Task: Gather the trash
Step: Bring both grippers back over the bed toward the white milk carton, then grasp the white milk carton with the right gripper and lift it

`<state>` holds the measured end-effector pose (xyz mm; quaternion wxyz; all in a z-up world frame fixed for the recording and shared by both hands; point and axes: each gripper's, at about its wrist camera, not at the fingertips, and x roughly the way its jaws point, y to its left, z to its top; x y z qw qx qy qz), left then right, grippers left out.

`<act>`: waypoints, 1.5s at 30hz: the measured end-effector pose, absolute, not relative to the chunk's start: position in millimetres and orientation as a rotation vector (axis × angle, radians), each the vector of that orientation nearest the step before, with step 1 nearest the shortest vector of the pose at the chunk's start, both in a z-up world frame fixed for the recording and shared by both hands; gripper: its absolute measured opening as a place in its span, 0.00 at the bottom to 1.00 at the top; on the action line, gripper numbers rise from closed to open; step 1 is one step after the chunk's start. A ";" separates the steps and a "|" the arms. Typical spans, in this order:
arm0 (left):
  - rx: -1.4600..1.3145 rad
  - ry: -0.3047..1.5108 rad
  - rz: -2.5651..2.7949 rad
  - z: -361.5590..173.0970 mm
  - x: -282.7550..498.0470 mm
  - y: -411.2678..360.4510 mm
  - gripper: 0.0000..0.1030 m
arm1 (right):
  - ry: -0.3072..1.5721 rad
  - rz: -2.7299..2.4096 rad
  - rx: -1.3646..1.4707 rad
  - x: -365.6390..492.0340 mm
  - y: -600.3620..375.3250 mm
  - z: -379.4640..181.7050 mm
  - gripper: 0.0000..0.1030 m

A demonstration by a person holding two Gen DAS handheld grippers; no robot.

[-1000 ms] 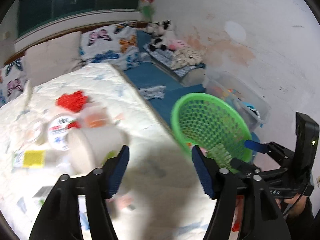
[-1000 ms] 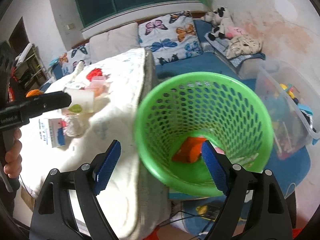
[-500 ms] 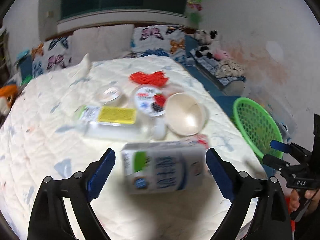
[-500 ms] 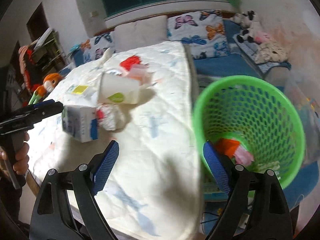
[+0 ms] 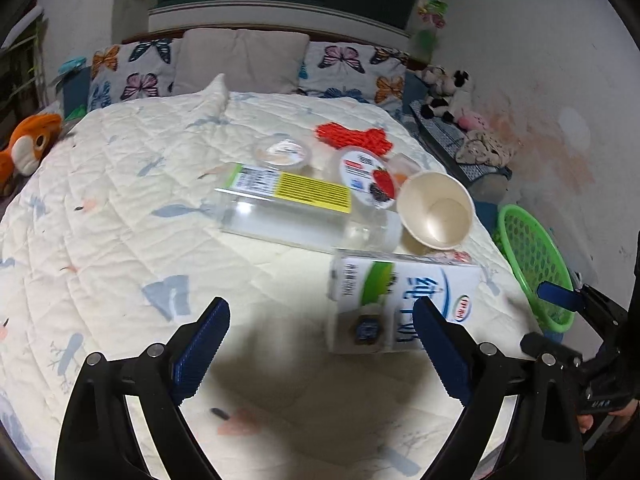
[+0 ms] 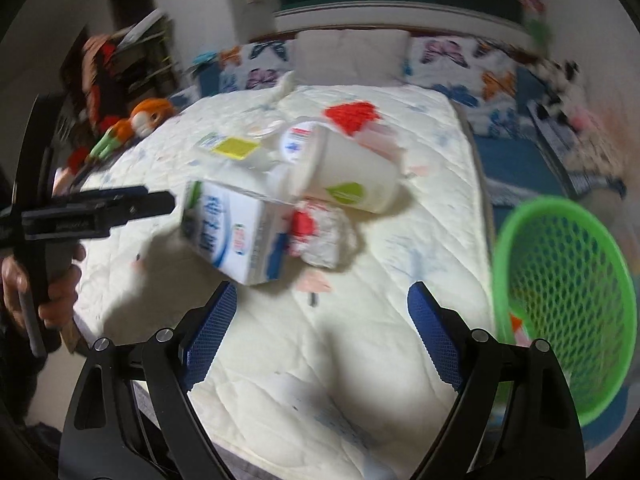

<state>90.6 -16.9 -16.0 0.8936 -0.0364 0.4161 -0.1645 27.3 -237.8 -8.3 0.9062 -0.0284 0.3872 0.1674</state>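
- Here, the white-and-blue cardboard milk carton (image 5: 404,304) is seen lying on its side on the cream quilted bedspread (image 5: 120,216), lower right of the left wrist view, long axis across the frame.
- The left gripper (image 5: 320,356) is spread wide and empty; the carton lies just ahead, touching or just behind its right-hand pad.
- The right gripper (image 6: 322,336) is likewise empty, its jaws wide apart; the carton lies up-left of it, farther off.

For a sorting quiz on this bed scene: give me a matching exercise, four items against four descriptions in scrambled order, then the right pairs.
Column one:
1. paper cup
2. milk carton
3. green basket
4. clear bottle

Column two:
A. beside the bed, past its edge
B. lying on its side, yellow label facing up
C. tipped over, open mouth towards the left wrist camera
D. white and blue box with a green patch, nearest the left gripper

Pairs: 1-C, 2-D, 3-A, 4-B
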 end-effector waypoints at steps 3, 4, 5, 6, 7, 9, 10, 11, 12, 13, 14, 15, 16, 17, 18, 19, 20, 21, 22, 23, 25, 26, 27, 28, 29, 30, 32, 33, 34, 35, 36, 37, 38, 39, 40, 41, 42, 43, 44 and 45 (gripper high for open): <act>-0.092 0.855 -0.316 -13.7 89.9 -4.1 0.87 | 0.792 0.418 -0.143 35.6 -215.2 -2.2 0.84; -0.100 0.854 -0.305 -13.0 89.8 1.5 0.87 | 0.792 0.438 -0.161 38.0 -209.5 -1.3 0.84; -0.108 0.853 -0.298 -12.6 90.0 5.5 0.87 | 0.794 0.467 -0.191 42.5 -200.9 0.4 0.84; -0.117 0.852 -0.287 -12.3 89.9 11.0 0.87 | 0.793 0.485 -0.221 45.7 -193.8 1.1 0.84; -0.121 0.851 -0.279 -12.3 88.5 13.9 0.87 | 0.793 0.500 -0.246 47.6 -188.5 1.4 0.84; -0.128 0.851 -0.263 -12.4 87.5 21.0 0.87 | 0.791 0.530 -0.311 51.2 -176.1 1.2 0.84; -0.132 0.851 -0.254 -12.0 87.3 25.0 0.87 | 0.793 0.548 -0.355 53.8 -168.1 0.4 0.84; -0.134 0.850 -0.247 -12.2 87.3 28.5 0.87 | 0.795 0.567 -0.396 55.7 -161.1 -1.0 0.84; -0.137 0.849 -0.241 -12.0 87.2 31.8 0.87 | 0.799 0.585 -0.439 57.4 -153.6 -3.2 0.84; -0.143 0.849 -0.232 -12.1 87.1 36.1 0.87 | 0.802 0.593 -0.481 58.7 -147.1 -5.8 0.84; -0.149 0.849 -0.226 -12.2 86.9 39.7 0.87 | 0.803 0.597 -0.511 59.1 -143.4 -8.6 0.84; -0.154 0.848 -0.222 -12.3 86.7 43.4 0.87 | 0.806 0.606 -0.558 60.9 -136.5 -11.9 0.84; -0.160 0.848 -0.214 -12.6 86.4 47.1 0.87 | 0.809 0.612 -0.589 62.7 -132.4 -14.3 0.84; -0.165 0.849 -0.209 -13.0 86.2 50.4 0.87 | 0.810 0.616 -0.627 63.9 -127.3 -17.2 0.84; -0.171 0.851 -0.204 -13.7 86.3 53.6 0.87 | 0.812 0.618 -0.653 64.8 -123.8 -19.9 0.84; -0.176 0.853 -0.202 -14.9 85.6 56.0 0.87 | 0.815 0.619 -0.691 66.3 -118.6 -23.5 0.84; -0.181 0.855 -0.201 -15.8 85.6 58.1 0.87 | 0.814 0.617 -0.728 67.7 -114.1 -27.3 0.84; -0.185 0.858 -0.199 -16.7 85.9 59.6 0.87 | 0.814 0.614 -0.752 68.4 -111.6 -30.3 0.84; -0.188 0.861 -0.195 -17.9 85.9 61.6 0.87 | 0.819 0.614 -0.775 70.1 -108.2 -34.0 0.84; -0.190 0.862 -0.195 -18.9 85.7 62.9 0.87 | 0.816 0.608 -0.801 71.0 -105.2 -37.3 0.84; -0.192 0.864 -0.195 -20.6 85.2 64.3 0.87 | 0.799 0.582 -0.865 71.9 -99.3 -44.3 0.83; -0.193 0.864 -0.194 -20.9 85.3 64.9 0.87 | 0.796 0.576 -0.886 71.9 -96.8 -47.0 0.81; -0.194 0.865 -0.194 -21.2 85.1 65.6 0.87 | 0.792 0.571 -0.903 71.3 -95.5 -50.1 0.79; -0.198 0.864 -0.196 -21.3 85.1 66.3 0.87 | 0.790 0.566 -0.910 70.9 -94.8 -52.2 0.75; -0.200 0.864 -0.197 -21.3 85.4 66.7 0.87 | 0.784 0.559 -0.914 70.8 -94.7 -52.5 0.71; -0.202 0.863 -0.198 -21.3 85.9 67.2 0.87 | 0.774 0.548 -0.916 70.6 -94.8 -52.5 0.69; -0.205 0.864 -0.202 -21.3 87.1 67.3 0.87 | 0.771 0.549 -0.880 70.7 -97.9 -48.2 0.69; -0.206 0.864 -0.204 -21.3 87.3 66.9 0.87 | 0.765 0.549 -0.852 69.5 -102.1 -44.5 0.69; -0.204 0.862 -0.209 -20.9 87.8 65.9 0.87 | 0.759 0.546 -0.836 67.8 -103.9 -41.3 0.69; -0.201 0.859 -0.212 -20.5 87.5 64.9 0.87 | 0.751 0.541 -0.812 65.8 -108.1 -36.8 0.69; -0.198 0.857 -0.214 -20.0 87.7 63.4 0.87 | 0.747 0.537 -0.792 63.7 -110.0 -32.5 0.69; -0.196 0.856 -0.221 -19.3 87.6 61.2 0.87 | 0.745 0.536 -0.749 61.9 -116.3 -26.2 0.68; -0.194 0.854 -0.227 -19.0 87.7 59.7 0.87 | 0.743 0.534 -0.713 59.9 -120.8 -20.5 0.68; -0.191 0.852 -0.234 -18.3 88.0 56.9 0.87 | 0.739 0.526 -0.662 58.2 -129.5 -13.0 0.68; -0.188 0.851 -0.240 -18.0 87.7 54.6 0.87 | 0.737 0.522 -0.626 56.3 -134.5 -7.8 0.68; -0.186 0.850 -0.248 -17.7 87.8 52.1 0.87 | 0.738 0.520 -0.576 55.6 -141.8 -1.5 0.68; -0.182 0.848 -0.256 -17.3 87.8 49.4 0.87 | 0.741 0.515 -0.508 55.1 -153.4 6.0 0.68; -0.174 0.847 -0.266 -17.0 88.1 45.3 0.87 | 0.742 0.509 -0.469 55.1 -159.6 10.4 0.68; -0.166 0.847 -0.278 -16.8 88.5 40.8 0.87 | 0.744 0.504 -0.420 54.3 -167.0 15.7 0.68; -0.160 0.847 -0.286 -16.9 88.9 37.4 0.87 | 0.747 0.498 -0.350 54.4 -179.6 21.7 0.68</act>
